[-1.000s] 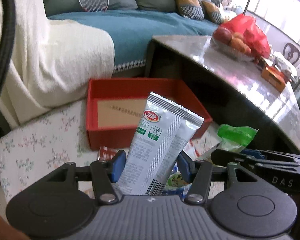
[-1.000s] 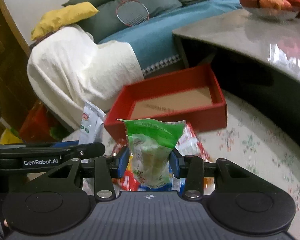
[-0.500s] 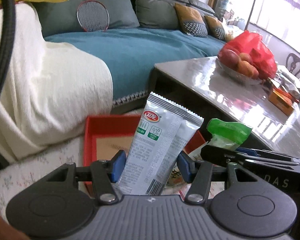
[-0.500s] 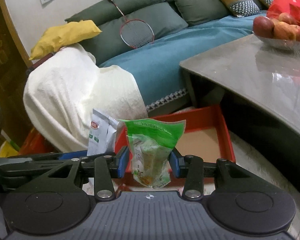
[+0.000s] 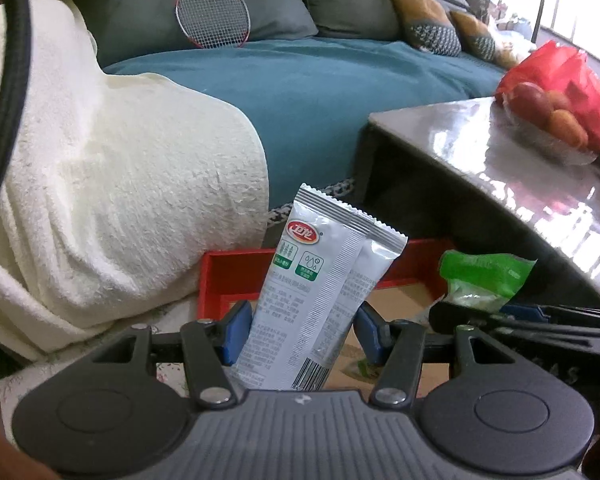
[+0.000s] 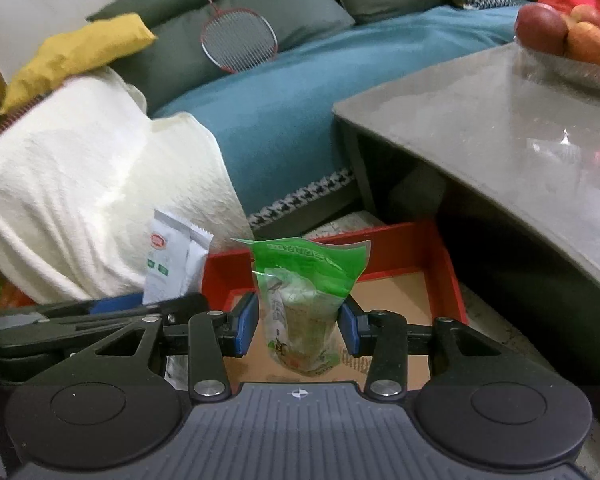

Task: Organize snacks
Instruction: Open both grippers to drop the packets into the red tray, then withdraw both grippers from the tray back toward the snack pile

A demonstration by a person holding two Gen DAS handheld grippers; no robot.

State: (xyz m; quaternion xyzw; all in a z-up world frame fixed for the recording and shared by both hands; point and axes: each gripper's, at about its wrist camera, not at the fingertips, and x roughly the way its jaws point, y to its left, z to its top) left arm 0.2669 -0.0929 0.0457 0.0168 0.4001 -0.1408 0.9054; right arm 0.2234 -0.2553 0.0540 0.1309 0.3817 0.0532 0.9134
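Left hand-held gripper [image 5: 300, 330] clamped on silver packet [image 5: 320, 292], right [image 6: 298, 326] on green pouch [image 6: 304, 300], both hiding red tray [image 6: 420, 248] floor.

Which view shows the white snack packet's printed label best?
The left wrist view: the white snack packet stands upright between the left gripper's fingers, its logo readable. The right wrist view catches it small and washed out at the left.

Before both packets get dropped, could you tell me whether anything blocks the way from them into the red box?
Nothing visible does. The silver packet and the green packet are held in front of the open red box, whose cardboard floor looks bare where it shows.
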